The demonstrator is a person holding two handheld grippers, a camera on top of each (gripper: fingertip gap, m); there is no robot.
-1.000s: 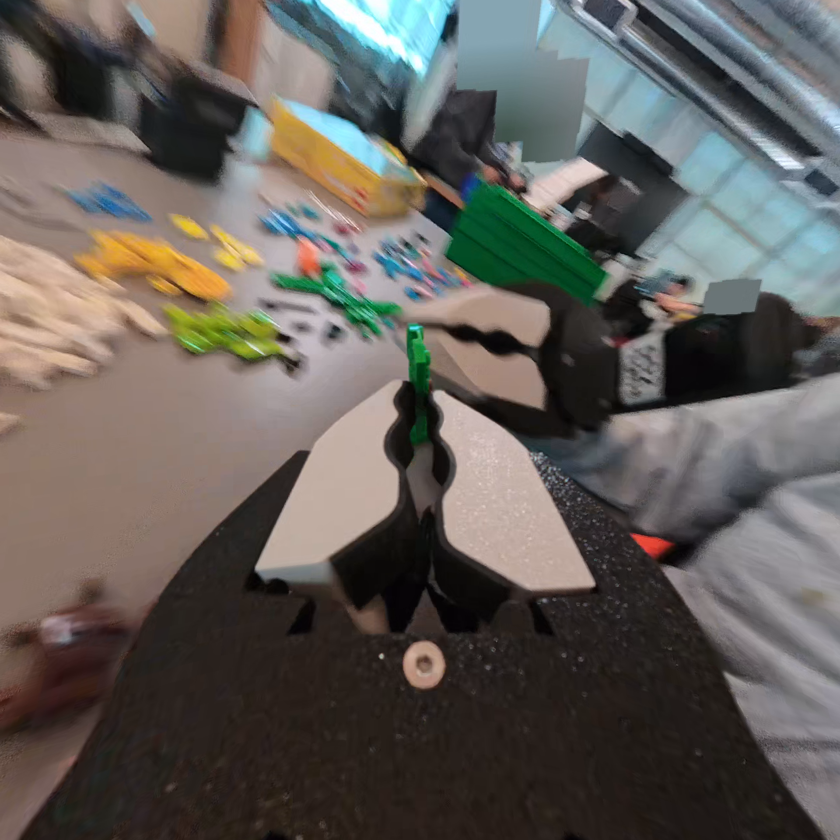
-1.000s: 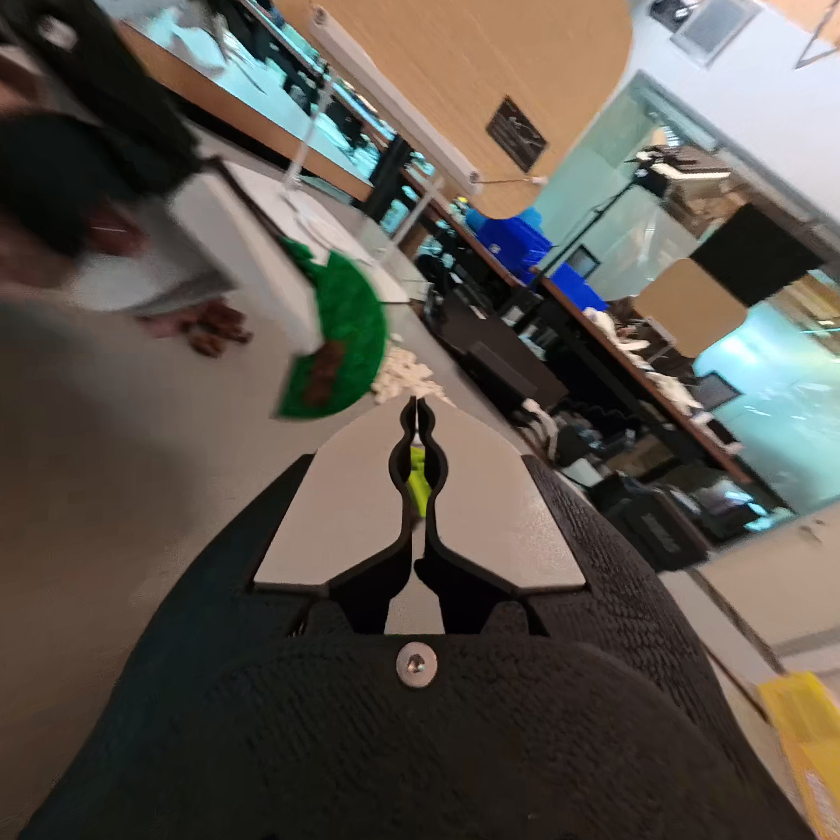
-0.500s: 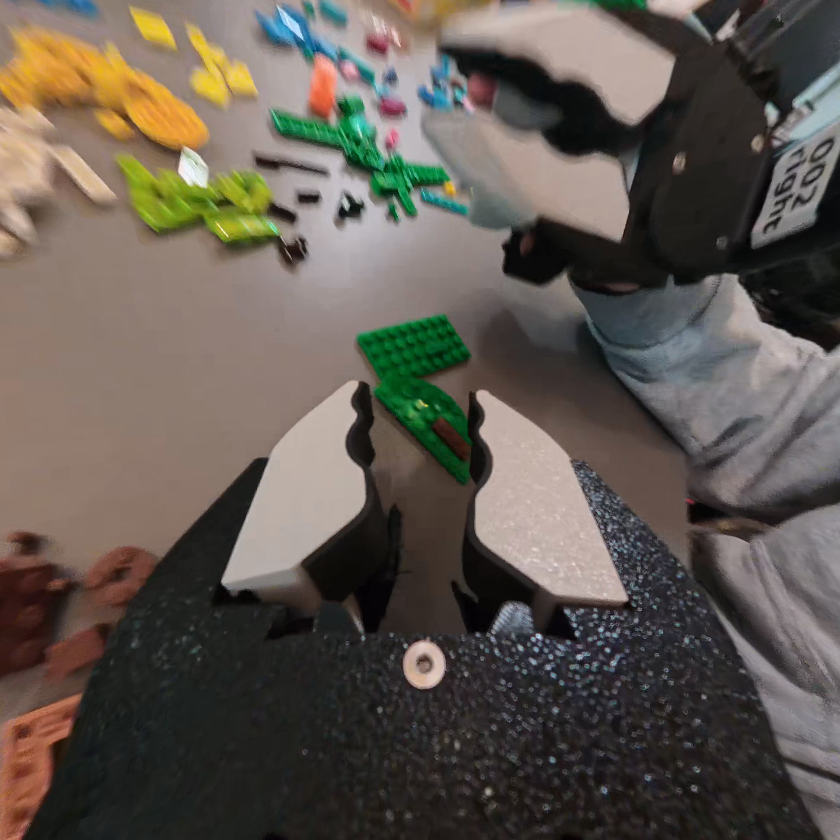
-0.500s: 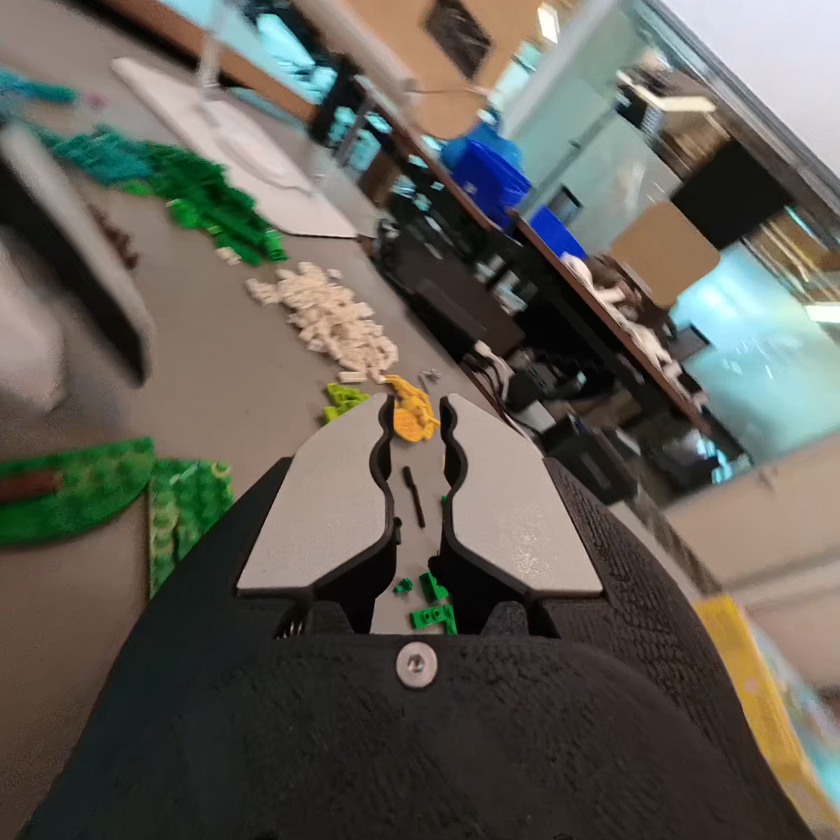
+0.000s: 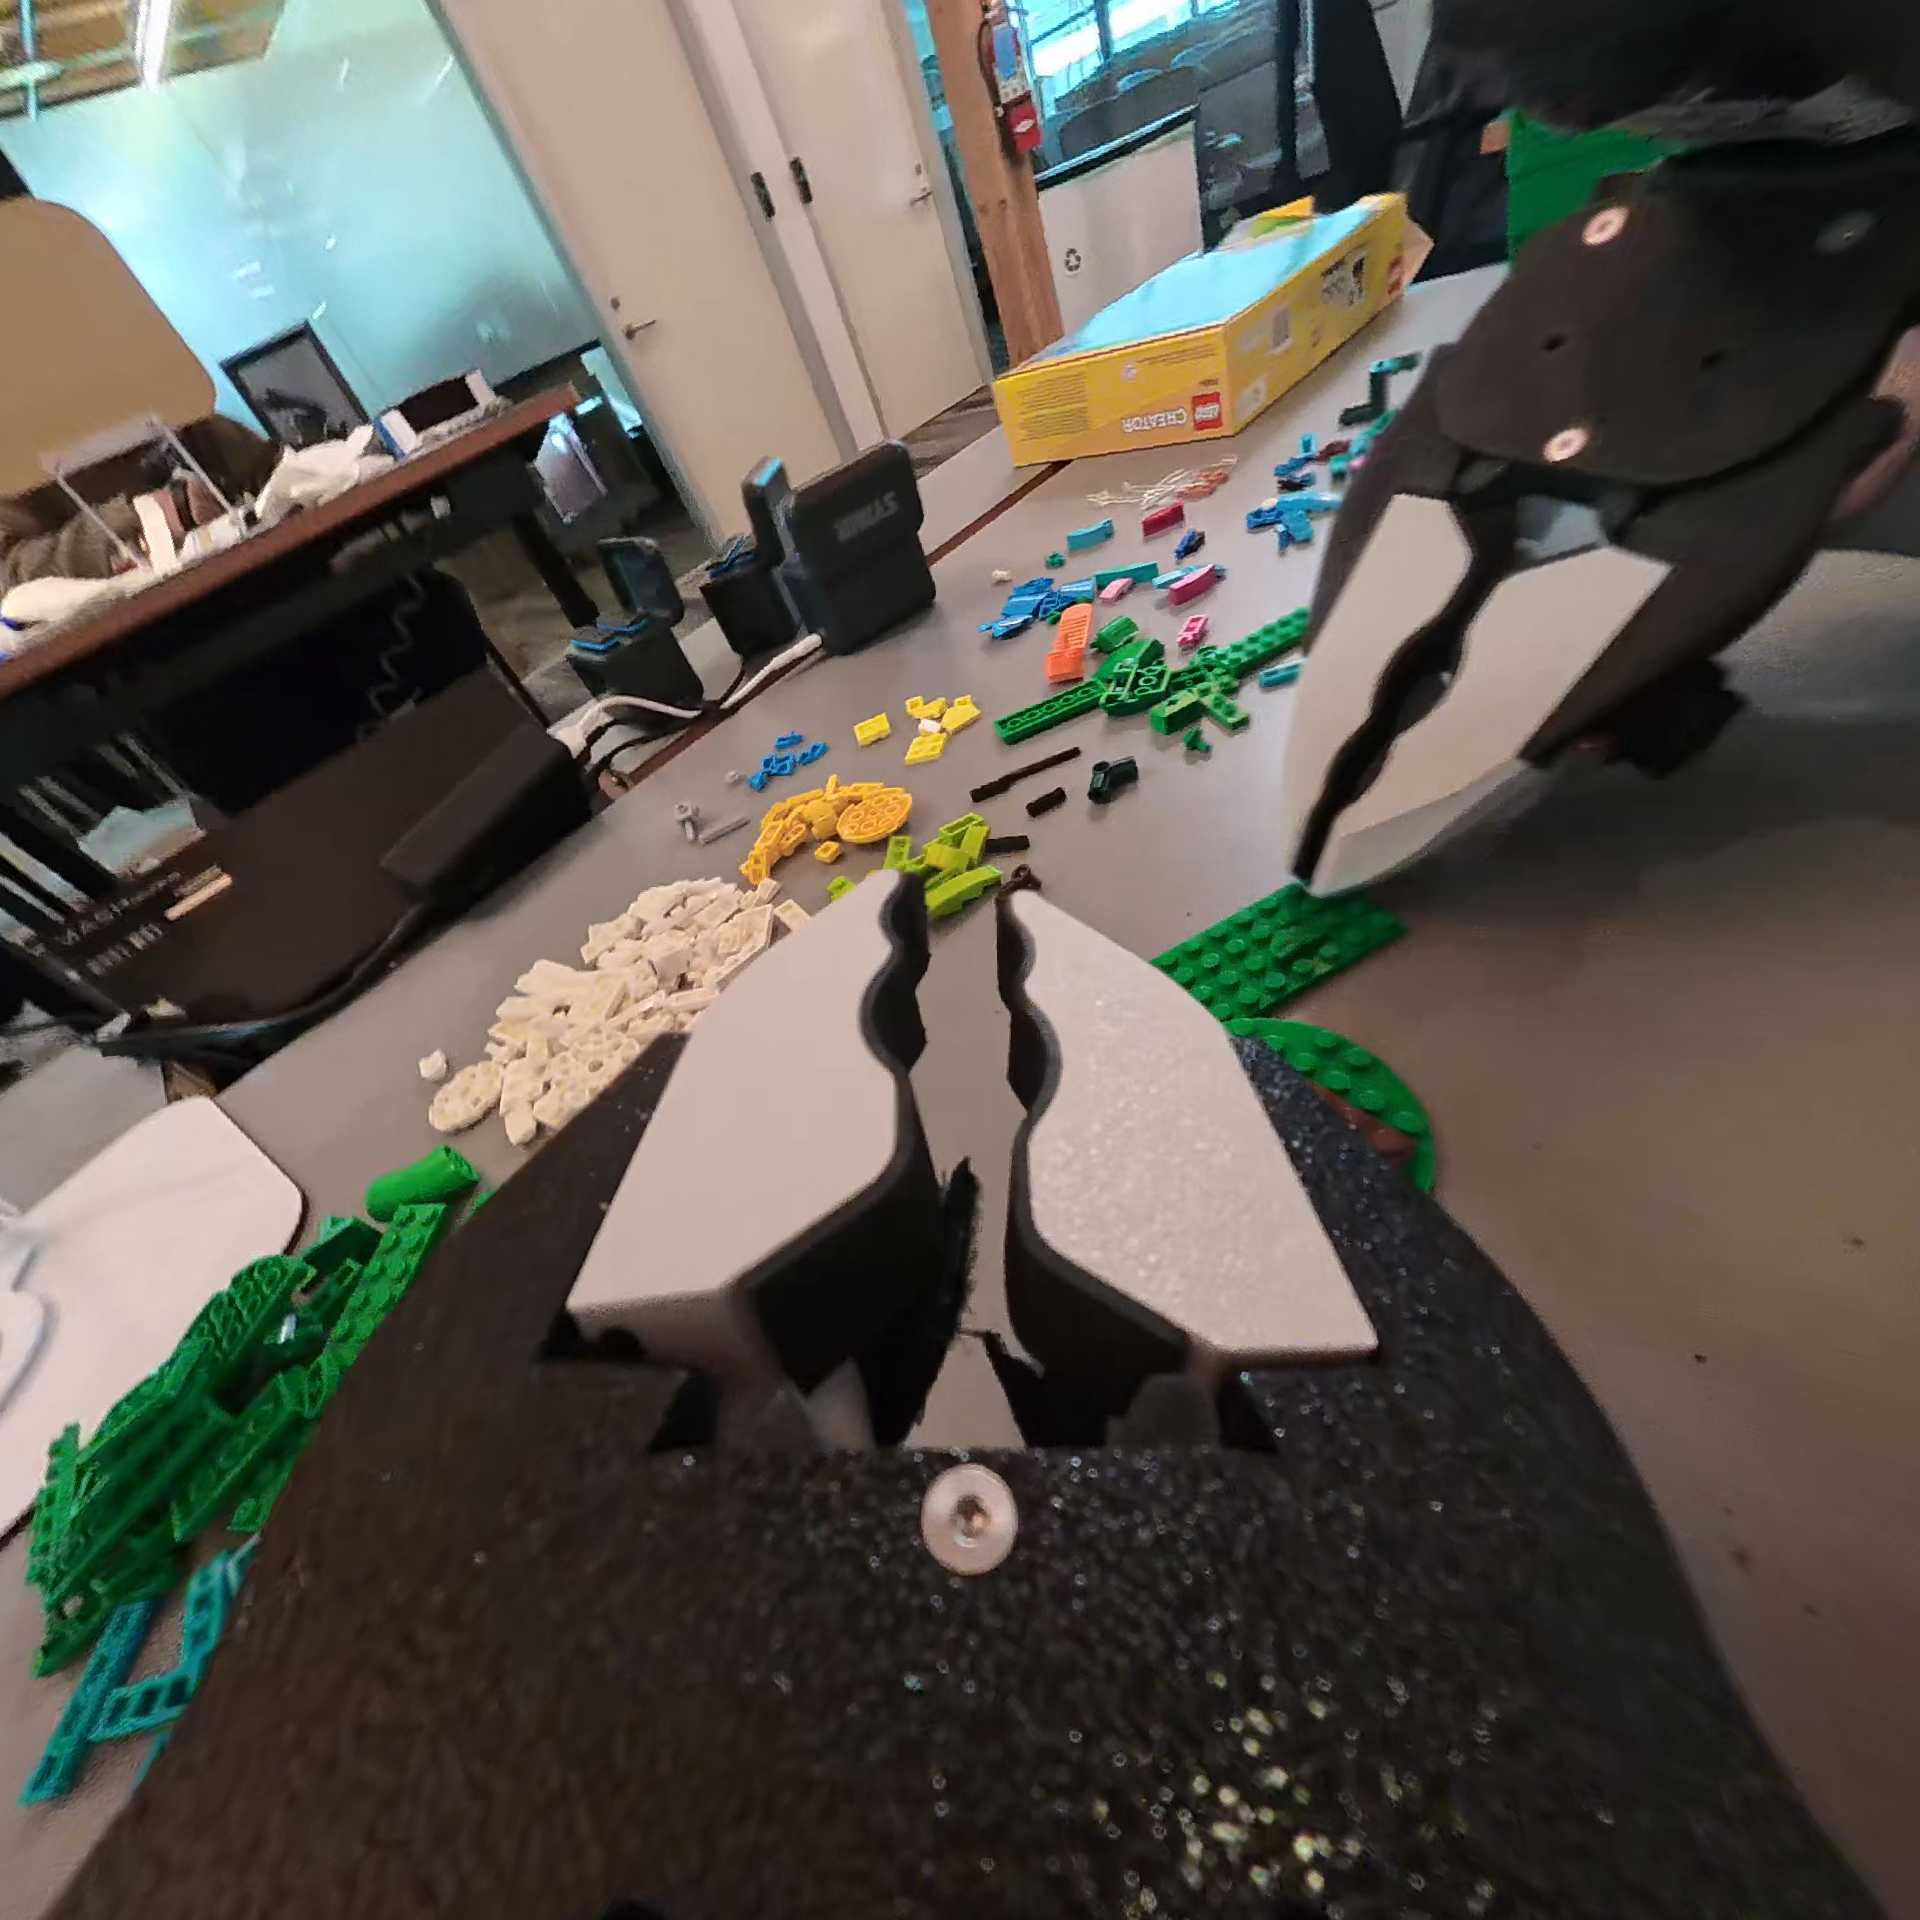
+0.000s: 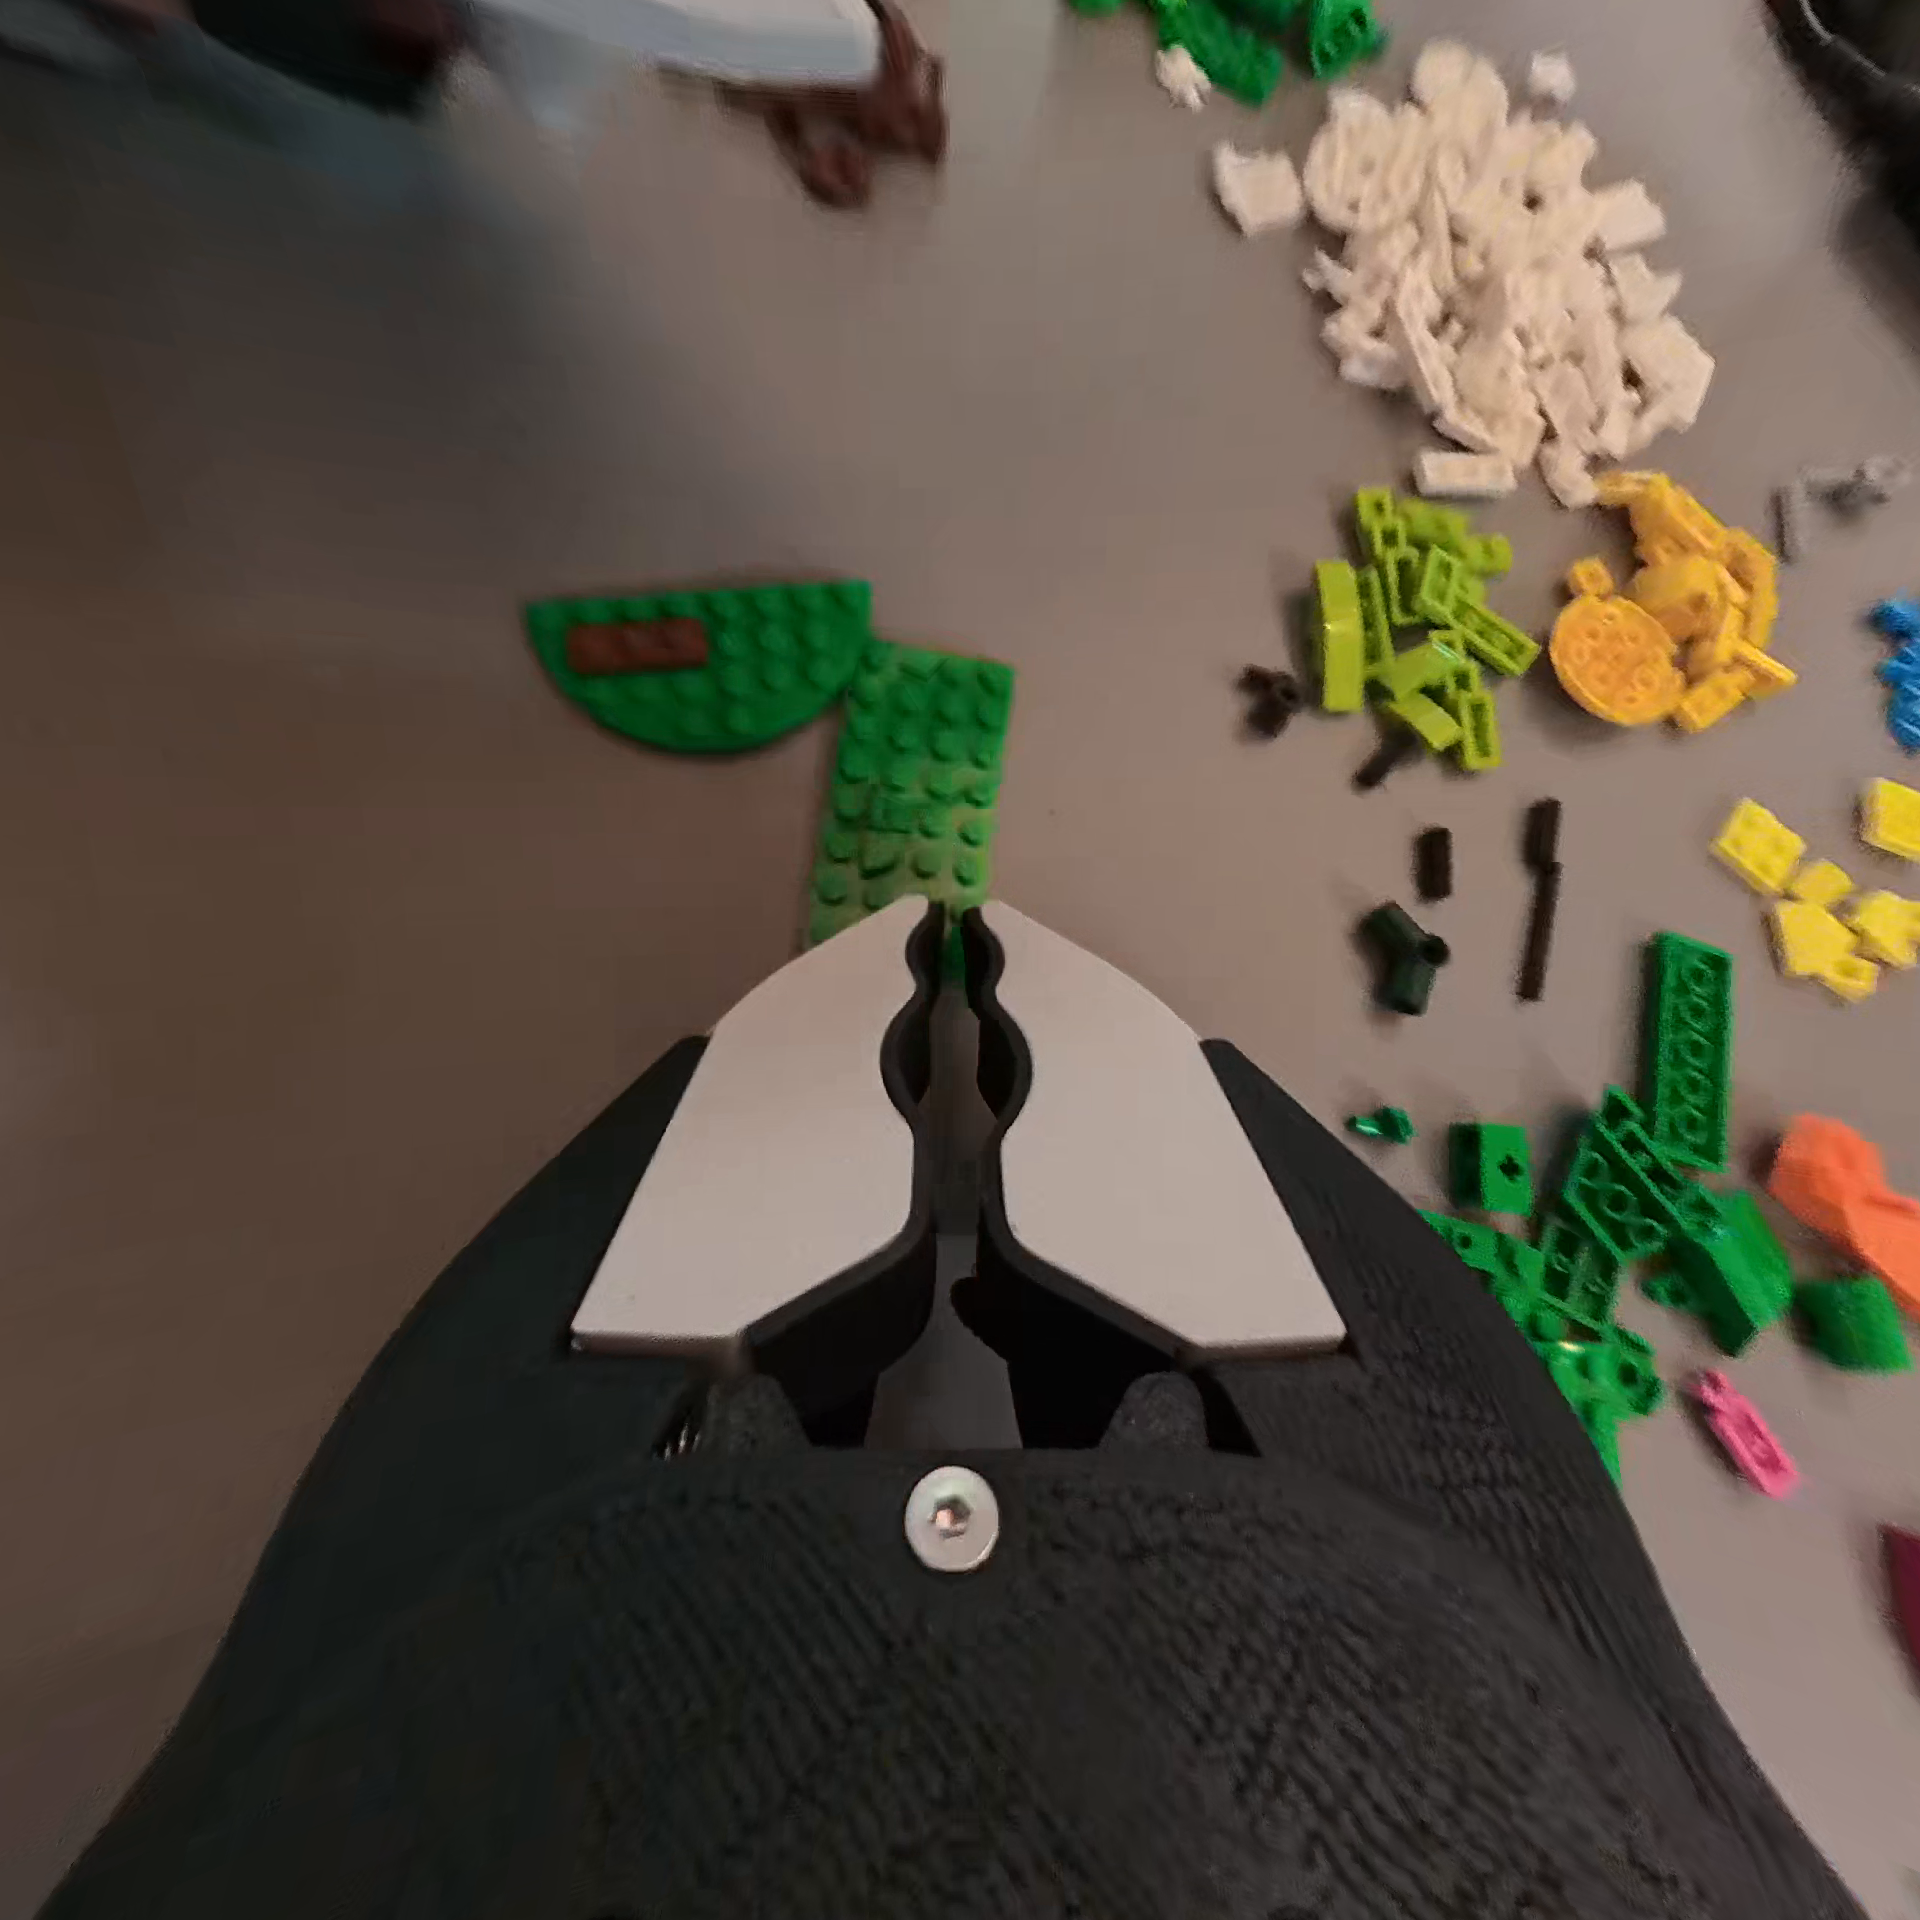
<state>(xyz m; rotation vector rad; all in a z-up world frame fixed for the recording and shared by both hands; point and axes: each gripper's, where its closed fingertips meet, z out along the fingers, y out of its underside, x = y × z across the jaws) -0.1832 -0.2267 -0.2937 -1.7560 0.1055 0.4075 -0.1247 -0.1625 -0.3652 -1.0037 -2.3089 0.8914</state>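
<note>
Hovering left gripper (image 5: pixel 961 914) above grey table (image 5: pixel 1558 1091), fingers slightly spread, nothing between them; white brick pile (image 5: pixel 623 997) and lime bricks (image 5: pixel 951 862) just ahead. Right gripper (image 6: pixel 951 914) nose-down, fingers nearly pressed together, tips at near edge of rectangular green plate (image 6: pixel 920 779); whether pinching that edge or just over it, cannot tell. Plate flat on table, touching half-round green plate (image 6: pixel 707 665) carrying brown tile (image 6: pixel 636 646). Loose bricks sorted by colour, likely for quick picking.

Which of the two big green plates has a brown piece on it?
The half-round green plate: a brown piece sits near its straight edge. The rectangular green plate beside it carries only its own studs.
</note>
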